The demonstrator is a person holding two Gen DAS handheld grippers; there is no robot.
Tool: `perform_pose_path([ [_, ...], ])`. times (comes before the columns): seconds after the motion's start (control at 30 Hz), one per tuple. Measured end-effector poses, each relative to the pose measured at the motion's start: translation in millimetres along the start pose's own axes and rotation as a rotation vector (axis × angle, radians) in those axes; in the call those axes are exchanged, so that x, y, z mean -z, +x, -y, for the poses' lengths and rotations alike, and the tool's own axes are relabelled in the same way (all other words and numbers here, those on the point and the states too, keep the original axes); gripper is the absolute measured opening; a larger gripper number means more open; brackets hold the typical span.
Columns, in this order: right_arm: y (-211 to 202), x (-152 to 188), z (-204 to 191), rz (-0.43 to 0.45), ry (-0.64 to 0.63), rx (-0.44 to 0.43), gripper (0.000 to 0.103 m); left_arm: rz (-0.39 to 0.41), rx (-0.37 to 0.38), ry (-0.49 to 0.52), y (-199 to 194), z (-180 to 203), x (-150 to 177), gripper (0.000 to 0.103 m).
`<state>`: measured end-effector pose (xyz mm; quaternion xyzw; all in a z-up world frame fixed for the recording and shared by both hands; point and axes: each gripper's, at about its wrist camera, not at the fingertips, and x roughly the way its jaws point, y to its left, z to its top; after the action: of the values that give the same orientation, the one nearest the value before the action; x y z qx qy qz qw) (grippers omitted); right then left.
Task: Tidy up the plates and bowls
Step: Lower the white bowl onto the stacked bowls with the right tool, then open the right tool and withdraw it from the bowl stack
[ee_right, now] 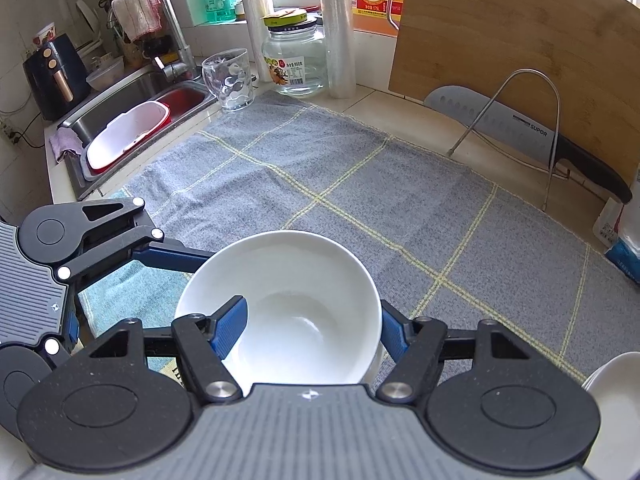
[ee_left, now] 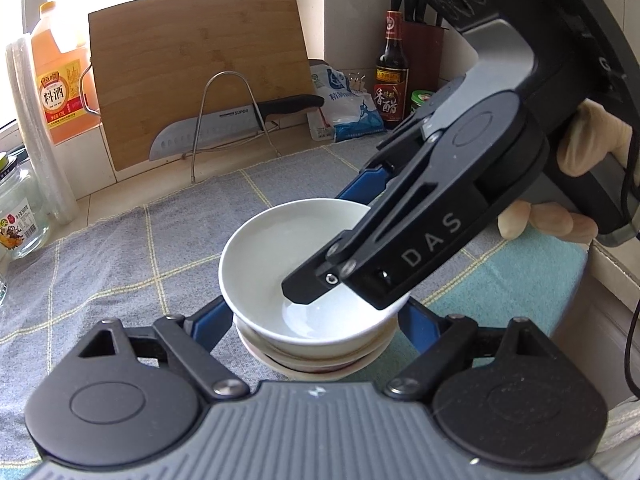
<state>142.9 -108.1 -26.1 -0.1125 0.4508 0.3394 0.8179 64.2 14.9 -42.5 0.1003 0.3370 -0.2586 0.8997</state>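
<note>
On the grey cloth (ee_right: pixel 320 168), bowl (ee_right: pixel 288 304) rests atop a stack (ee_left: pixel 316 356). Right gripper (ee_right: pixel 308 320) clamps its rim; left gripper (ee_left: pixel 316 320) straddles the stack, jaws apart. Risk: tilted release slides the bowl off.

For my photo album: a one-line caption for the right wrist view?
Right claw pinching a white bowl's rim over a grey checked cloth.

Glossy white ceramic bowl (ee_right: pixel 280 304), center frame. Woven grey cloth (ee_right: pixel 340 184) beneath, matt, rough. Bamboo-look cutting board (ee_right: pixel 516 36) upper right, smooth. Steel knife blade (ee_right: pixel 492 120), satin. Clear glass jar (ee_right: pixel 294 60) at top.
</note>
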Motion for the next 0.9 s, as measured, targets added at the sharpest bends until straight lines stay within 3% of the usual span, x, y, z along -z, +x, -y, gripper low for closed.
perform_pose_path([
  [0.3,1,2,0,0.009,-0.001,0.003,0.077,-0.009,0.000,0.007,4,0,1,0.089],
  [0.43,-2,2,-2,0.029,-0.013,0.009,0.093,0.001,0.004,0.020,3,1,1,0.093],
  [0.57,-5,1,-3,0.046,-0.021,0.018,0.099,0.014,0.018,0.033,-2,1,1,0.096],
  [0.9,-22,15,8,0.081,-0.003,0.031,0.100,-0.018,0.050,0.038,-16,-15,8,0.096],
])
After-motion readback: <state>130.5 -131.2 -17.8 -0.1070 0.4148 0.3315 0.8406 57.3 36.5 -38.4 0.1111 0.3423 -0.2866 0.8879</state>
